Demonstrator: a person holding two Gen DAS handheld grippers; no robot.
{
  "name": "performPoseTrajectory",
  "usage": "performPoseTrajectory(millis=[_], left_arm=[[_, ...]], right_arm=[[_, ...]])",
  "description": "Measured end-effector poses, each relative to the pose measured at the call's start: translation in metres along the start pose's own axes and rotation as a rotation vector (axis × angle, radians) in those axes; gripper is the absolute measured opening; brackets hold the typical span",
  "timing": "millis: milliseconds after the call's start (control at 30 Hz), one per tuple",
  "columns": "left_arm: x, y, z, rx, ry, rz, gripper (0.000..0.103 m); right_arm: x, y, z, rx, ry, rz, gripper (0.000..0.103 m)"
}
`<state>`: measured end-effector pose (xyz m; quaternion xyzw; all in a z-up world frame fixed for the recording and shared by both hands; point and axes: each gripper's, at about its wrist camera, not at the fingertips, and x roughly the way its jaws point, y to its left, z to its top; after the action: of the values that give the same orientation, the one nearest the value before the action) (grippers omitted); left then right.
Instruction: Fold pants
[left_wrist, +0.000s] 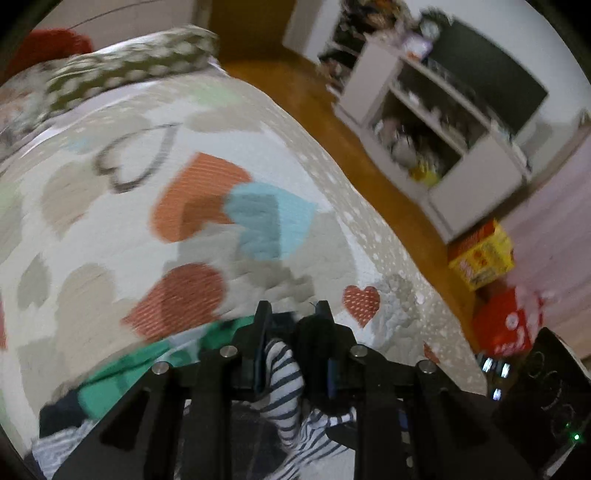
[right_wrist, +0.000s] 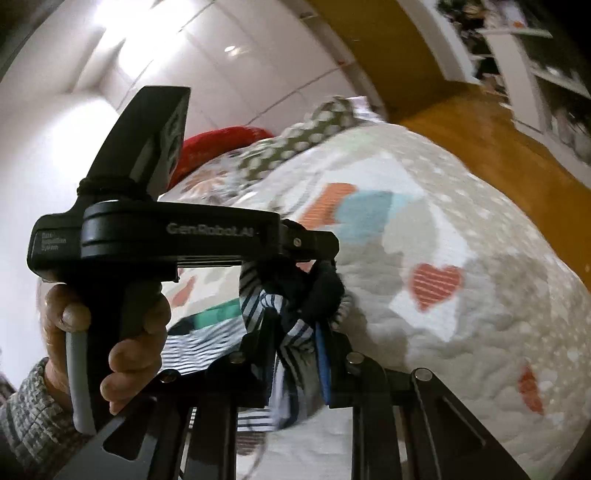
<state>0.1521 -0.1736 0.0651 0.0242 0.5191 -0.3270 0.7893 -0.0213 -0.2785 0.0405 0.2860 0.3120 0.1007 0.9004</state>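
Left gripper (left_wrist: 291, 314): clamped on a bunch of the striped pants (left_wrist: 284, 373); cloth fills the gap between its black fingers, seen from its own camera.
Left gripper pose: in the right wrist view it (right_wrist: 314, 258) lies level across the frame, side on, its tips pinching the pants from above.
Left hand (right_wrist: 107, 332): wrapped round the grip below the left gripper's body, fingers curled, a checked sleeve (right_wrist: 33, 417) at the wrist.
Right gripper (right_wrist: 295, 332): closed on the same pants (right_wrist: 284, 354); the striped cloth and a dark blue part (right_wrist: 327, 291) stand bunched between its fingers, just under the left gripper's tips.
Pants: held up off the heart quilt (left_wrist: 122, 206) by both grippers at nearly one spot; the rest hangs down toward the cameras and out of view.
Green cloth (left_wrist: 122, 373): lies on the heart quilt, left of the pants, with a dark piece beside it.
Dotted pillow (left_wrist: 129, 62): at the far end of the heart quilt, a red cushion (left_wrist: 48, 46) behind it.
White shelf unit (left_wrist: 436, 122): right of the heart quilt, across the wooden floor (left_wrist: 314, 85); its open compartments hold small items too blurred to name.
Yellow box (left_wrist: 484, 258): on the floor right of the heart quilt, a red box (left_wrist: 506, 325) just beside it; contents not visible.
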Motion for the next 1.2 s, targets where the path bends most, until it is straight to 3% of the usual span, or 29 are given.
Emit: performPoseTrajectory(millis=[167, 300, 433, 500, 633, 833, 933, 1100, 1200], left_arm=[[-0.036, 0.051, -0.038, -0.131, -0.093, 0.053, 0.026], [-0.059, 0.098, -0.077, -0.275, -0.118, 0.086, 0.04], [-0.101, 0.119, -0.12, -0.374, -0.213, 0.112, 0.052], [-0.123, 0.124, -0.144, -0.42, -0.269, 0.166, 0.056], [-0.151, 0.131, -0.189, -0.493, -0.326, 0.265, 0.057], [-0.166, 0.144, -0.24, -0.572, -0.357, 0.344, 0.057], [-0.168, 0.16, -0.255, -0.621, -0.359, 0.356, 0.057], [-0.169, 0.188, -0.28, -0.718, -0.353, 0.338, 0.057], [-0.16, 0.203, -0.294, -0.763, -0.321, 0.353, 0.057]], right_arm=[[0.02, 0.055, -0.005, -0.137, 0.052, 0.057, 0.021], [0.054, 0.09, -0.028, -0.233, 0.159, 0.065, 0.025], [0.077, 0.105, -0.055, -0.272, 0.264, 0.096, 0.032], [0.077, 0.111, -0.063, -0.284, 0.283, 0.104, 0.041], [0.051, 0.119, -0.06, -0.29, 0.263, 0.141, 0.043], [0.039, 0.122, -0.029, -0.268, 0.195, 0.012, 0.043], [0.064, 0.125, -0.024, -0.235, 0.233, 0.001, 0.043], [0.11, 0.123, -0.042, -0.197, 0.343, -0.042, 0.043], [0.122, 0.117, -0.046, -0.198, 0.35, -0.082, 0.044]])
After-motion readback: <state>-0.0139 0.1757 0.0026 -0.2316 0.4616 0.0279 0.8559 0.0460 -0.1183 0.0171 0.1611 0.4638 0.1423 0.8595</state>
